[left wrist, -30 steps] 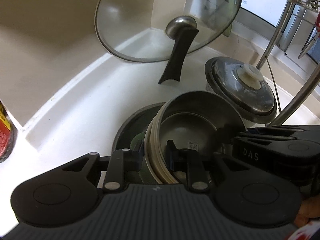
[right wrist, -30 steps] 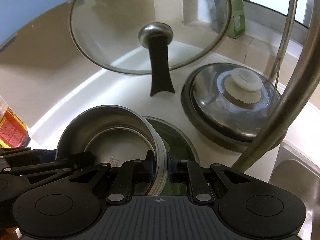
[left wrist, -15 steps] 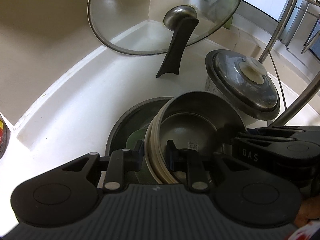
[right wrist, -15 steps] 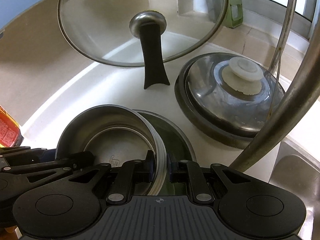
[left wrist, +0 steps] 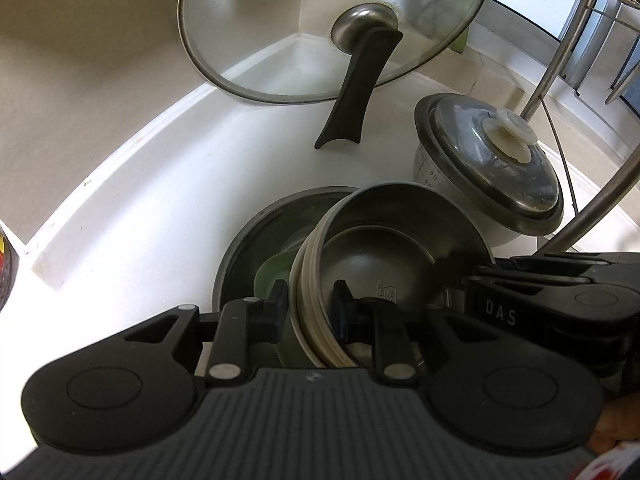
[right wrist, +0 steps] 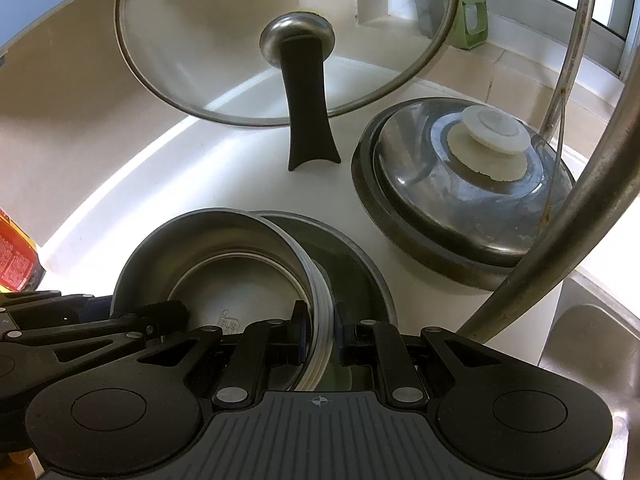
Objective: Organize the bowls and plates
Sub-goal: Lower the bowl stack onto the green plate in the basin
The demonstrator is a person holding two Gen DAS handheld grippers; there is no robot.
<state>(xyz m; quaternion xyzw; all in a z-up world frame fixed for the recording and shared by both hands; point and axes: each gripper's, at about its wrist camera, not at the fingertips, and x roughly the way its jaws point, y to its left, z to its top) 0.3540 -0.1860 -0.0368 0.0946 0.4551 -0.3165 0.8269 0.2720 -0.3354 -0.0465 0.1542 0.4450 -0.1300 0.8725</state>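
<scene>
A stack of nested steel bowls (left wrist: pixel 384 256) (right wrist: pixel 224 264) is held between both grippers, over a dark round plate (left wrist: pixel 256 248) (right wrist: pixel 352 264) with a green dish (left wrist: pixel 272 276) in it. My left gripper (left wrist: pixel 310 312) is shut on the stack's left rim, one finger inside and one outside. My right gripper (right wrist: pixel 318 332) is shut on the stack's right rim in the same way. Each gripper shows at the edge of the other's view.
A glass pan lid (left wrist: pixel 332 28) (right wrist: pixel 288 40) with a black handle leans in the counter corner. A pot with a steel lid (left wrist: pixel 492 164) (right wrist: pixel 460 184) stands at right. A metal rack leg (right wrist: pixel 560 240) crosses at right, by a sink (right wrist: pixel 592 344).
Both grippers, still holding the bowl stack, have moved forward toward the corner; the lid and pot look nearer and the bottle at left has slid out of view.
</scene>
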